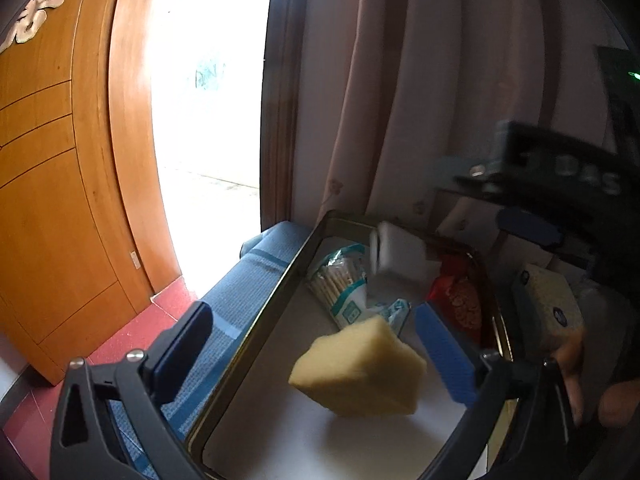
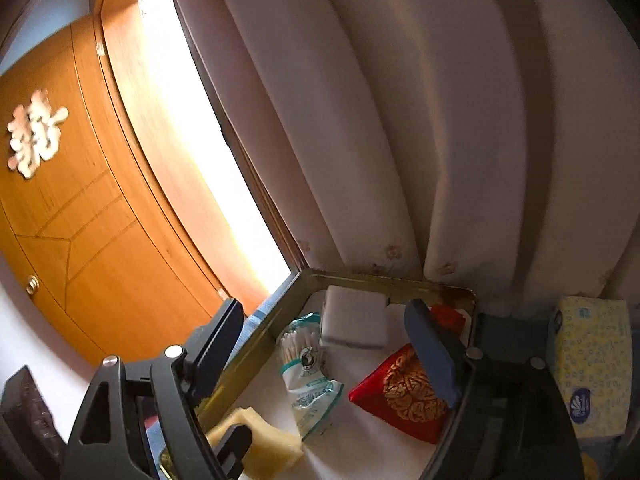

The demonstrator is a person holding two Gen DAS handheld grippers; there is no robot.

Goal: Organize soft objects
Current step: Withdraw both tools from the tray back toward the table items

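A yellow sponge [image 1: 360, 372] sits low over the white floor of a gold-rimmed tin tray [image 1: 280, 280], between the wide-spread fingers of my left gripper [image 1: 316, 354]. That gripper is open and neither pad presses the sponge. Deeper in the tray lie a cotton swab pack [image 1: 344, 280], a white pack [image 1: 396, 248] and a red pouch [image 1: 456, 292]. In the right wrist view my right gripper [image 2: 326, 348] hangs open over the tray [image 2: 384, 280], holding nothing. The swab pack [image 2: 304, 356] and white pack [image 2: 354, 320] lie between its fingers, the red pouch [image 2: 404, 396] under the right one. The sponge [image 2: 264, 440] shows at the near corner.
A yellow tissue pack [image 2: 592, 360] stands right of the tray, outside it. The tray rests on blue fabric [image 1: 248, 280]. A pink curtain [image 2: 400, 120] hangs close behind. A wooden door [image 1: 60, 200] and a bright doorway are at the left. A hand [image 1: 572, 368] holds the right gripper.
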